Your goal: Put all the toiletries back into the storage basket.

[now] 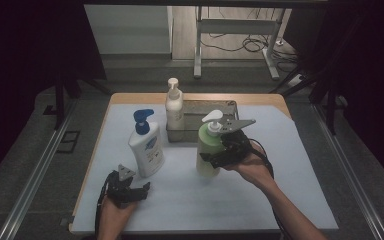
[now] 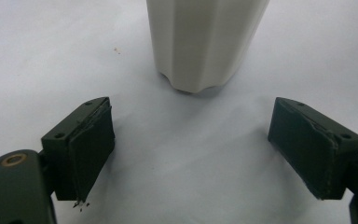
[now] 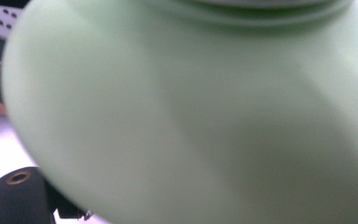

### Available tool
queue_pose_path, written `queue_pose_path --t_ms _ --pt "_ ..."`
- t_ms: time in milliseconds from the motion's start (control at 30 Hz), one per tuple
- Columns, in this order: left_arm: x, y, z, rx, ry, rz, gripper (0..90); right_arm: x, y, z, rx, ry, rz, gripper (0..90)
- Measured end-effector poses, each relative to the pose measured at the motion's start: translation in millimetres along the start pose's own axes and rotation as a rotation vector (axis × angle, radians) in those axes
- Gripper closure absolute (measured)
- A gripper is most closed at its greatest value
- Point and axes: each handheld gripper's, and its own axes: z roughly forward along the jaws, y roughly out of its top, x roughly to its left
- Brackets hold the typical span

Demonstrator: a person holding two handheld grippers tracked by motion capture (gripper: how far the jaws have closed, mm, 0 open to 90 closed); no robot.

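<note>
My left gripper (image 1: 139,189) rests near the front left corner of the table (image 1: 290,200), jaws spread wide with nothing between them; in its own view the base of the blue-capped bottle (image 1: 146,145) stands just ahead of the open jaws, apart from them. To the right of that, at the back, a cream bottle (image 1: 174,107) stands beside the metal tray (image 1: 230,106). Further right, my right gripper (image 1: 215,157) has its jaws around the lower body of the green bottle (image 1: 208,150), opened wide because the bottle is wide. The green bottle is upright, long axis vertical, just in front of the tray. The tray lies straight behind it, so my right hand is clearly the nearer one for that move
</note>
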Motion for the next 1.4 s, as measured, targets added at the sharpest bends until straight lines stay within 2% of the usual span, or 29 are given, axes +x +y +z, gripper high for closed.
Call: queue_pose_path --t_ms 533,767,1033,1400 --pt "0.0 0.0 0.1 0.0 -0.003 -0.003 14.1 -13.6 34.0 -0.5 -0.019 -0.047 -0.003 12.0" --pt "0.0 0.0 0.1 0.0 -0.003 -0.004 14.1 -19.0 44.1 2.0 -0.033 -0.065 0.009 12.0" --pt "0.2 0.0 0.1 0.001 -0.002 -0.002 14.1 -29.1 58.2 3.6 -0.046 -0.112 0.025 12.1" --pt "0.3 0.1 0.1 0.001 -0.002 -0.002 14.1 -42.0 69.6 9.9 -0.057 -0.152 0.057 12.1"
